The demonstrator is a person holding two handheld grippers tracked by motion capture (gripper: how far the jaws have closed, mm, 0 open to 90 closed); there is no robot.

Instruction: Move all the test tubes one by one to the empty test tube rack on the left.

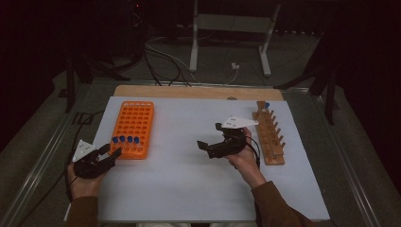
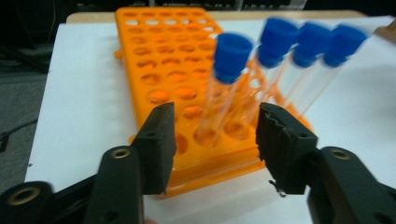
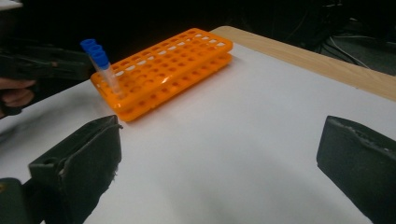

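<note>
Blue-capped tubes [image 2: 227, 88] stand upright in the near-left corner of the orange rack [image 1: 134, 126], just ahead of the left gripper [image 2: 212, 135], whose spread jaws flank the nearest tube untouched; right gripper [image 1: 210, 136] gapes empty.

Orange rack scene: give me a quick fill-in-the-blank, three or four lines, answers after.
1. The tubes standing in the orange rack have caps coloured ____.
2. The number of capped tubes in the orange rack's near row is ____.
3. The left hand-held gripper has its jaws apart on either side of a tube, without ____ it.
4. The right hand-held gripper hovers with open jaws between the orange rack and the ____ rack.

Missing words: blue; four; touching; wooden
</note>
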